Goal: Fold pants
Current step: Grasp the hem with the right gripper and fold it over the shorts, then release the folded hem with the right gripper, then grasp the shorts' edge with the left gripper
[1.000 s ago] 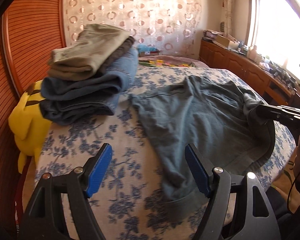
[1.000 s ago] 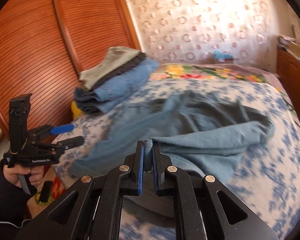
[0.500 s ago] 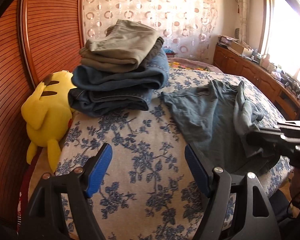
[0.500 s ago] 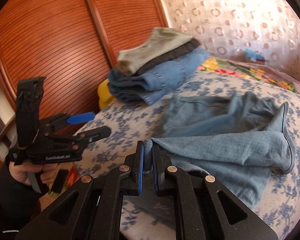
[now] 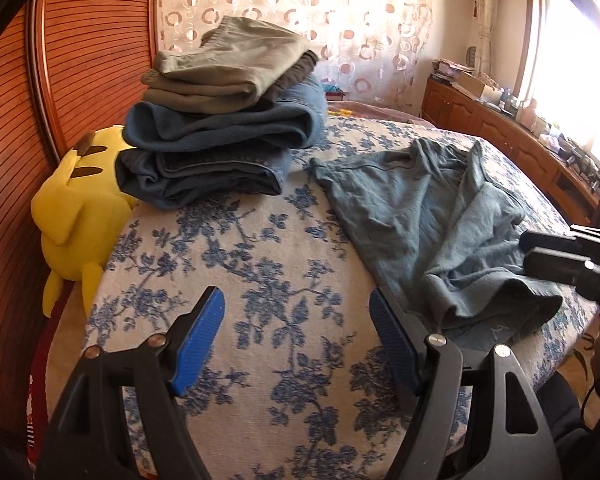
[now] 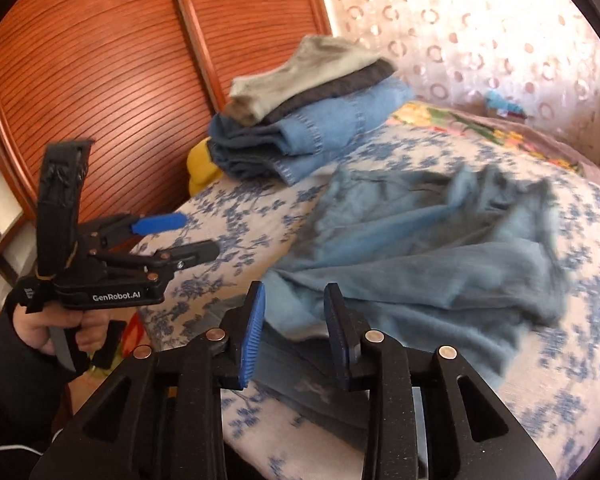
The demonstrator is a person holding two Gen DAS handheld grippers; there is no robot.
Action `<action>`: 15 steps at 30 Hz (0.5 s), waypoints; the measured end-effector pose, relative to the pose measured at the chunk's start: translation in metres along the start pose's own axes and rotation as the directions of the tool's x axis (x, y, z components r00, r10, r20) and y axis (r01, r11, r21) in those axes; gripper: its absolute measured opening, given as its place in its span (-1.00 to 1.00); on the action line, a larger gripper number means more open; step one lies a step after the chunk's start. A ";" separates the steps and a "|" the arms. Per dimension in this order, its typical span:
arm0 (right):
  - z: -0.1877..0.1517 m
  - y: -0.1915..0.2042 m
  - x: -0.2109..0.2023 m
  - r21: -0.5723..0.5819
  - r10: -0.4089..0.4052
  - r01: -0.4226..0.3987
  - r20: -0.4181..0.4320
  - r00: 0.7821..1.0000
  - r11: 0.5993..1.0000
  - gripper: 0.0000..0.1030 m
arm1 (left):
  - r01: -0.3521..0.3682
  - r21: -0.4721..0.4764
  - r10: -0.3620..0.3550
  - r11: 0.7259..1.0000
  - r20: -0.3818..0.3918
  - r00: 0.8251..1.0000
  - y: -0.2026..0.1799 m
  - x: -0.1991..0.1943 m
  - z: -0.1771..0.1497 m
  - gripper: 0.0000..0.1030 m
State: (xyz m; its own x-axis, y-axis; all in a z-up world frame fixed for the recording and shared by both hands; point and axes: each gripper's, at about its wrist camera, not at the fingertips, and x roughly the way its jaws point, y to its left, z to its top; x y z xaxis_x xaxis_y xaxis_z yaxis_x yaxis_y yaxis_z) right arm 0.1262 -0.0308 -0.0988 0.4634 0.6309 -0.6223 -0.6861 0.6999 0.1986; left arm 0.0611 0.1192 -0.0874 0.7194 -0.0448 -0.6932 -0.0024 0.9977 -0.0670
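R jaws just parting off blue pants (image 6: 420, 248), L jaws wide over bedspread (image 5: 260, 280); "GenRobot.AI" on L gripper (image 6: 188, 236).

You have one bed (image 5: 260, 264) in front of you, under one blue-flowered cover. On the bed lies one loose pair of grey-blue pants (image 5: 428, 200), crumpled, toward its window side. Also on the bed, at the corner by the wooden wall, stands one stack of folded clothes (image 5: 224, 120); you can count at least four folded pieces in it: one khaki on top, one dark grey under that, and two blue denim ones below. Beside the bed, pressed against that same corner, sits one yellow plush toy (image 5: 76, 208). You hold two grippers: the left gripper (image 5: 296, 344) and the right gripper (image 6: 294, 332).
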 end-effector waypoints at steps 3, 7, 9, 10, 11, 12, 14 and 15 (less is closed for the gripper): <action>-0.014 -0.020 -0.019 0.016 -0.075 0.075 0.006 0.997 0.997 -0.38 | 0.016 0.015 -0.016 1.000 -0.004 1.000 -0.009 0.000 -0.001 0.46; -0.035 -0.038 -0.035 0.031 -0.154 0.154 -0.009 0.988 0.988 -0.32 | 0.040 0.030 -0.039 0.999 -0.013 0.999 -0.020 0.001 -0.004 0.46; -0.047 -0.045 -0.040 0.051 -0.168 0.169 -0.022 0.985 0.984 -0.28 | 0.047 0.040 -0.046 0.998 -0.020 0.999 -0.025 0.002 -0.007 0.46; -0.050 -0.046 -0.041 0.054 -0.170 0.171 -0.025 0.985 0.984 -0.28 | 0.049 0.042 -0.048 0.998 -0.022 0.999 -0.027 0.002 -0.008 0.46; -0.055 -0.047 -0.042 0.056 -0.175 0.177 -0.029 0.984 0.983 -0.27 | 0.051 0.044 -0.050 0.998 -0.025 0.998 -0.029 0.002 -0.009 0.46; -0.057 -0.047 -0.042 0.057 -0.180 0.182 -0.031 0.983 0.982 -0.26 | 0.052 0.043 -0.051 0.998 -0.027 0.998 -0.029 0.002 -0.009 0.46; -0.062 -0.045 -0.044 0.056 -0.185 0.187 -0.033 0.982 0.981 -0.24 | 0.056 0.041 -0.055 0.998 -0.032 0.998 -0.030 0.003 -0.011 0.46; -0.064 -0.043 -0.044 0.054 -0.188 0.190 -0.035 0.982 0.980 -0.22 | 0.057 0.041 -0.056 0.998 -0.034 0.998 -0.031 0.002 -0.012 0.46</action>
State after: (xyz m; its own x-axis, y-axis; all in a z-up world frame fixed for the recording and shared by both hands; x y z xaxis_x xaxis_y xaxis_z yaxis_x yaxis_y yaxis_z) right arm 0.0998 -0.1101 -0.1286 0.5645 0.4761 -0.6743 -0.5546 0.8238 0.1173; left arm 0.0543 0.0876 -0.0959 0.6943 -0.1022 -0.7124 0.0674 0.9947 -0.0770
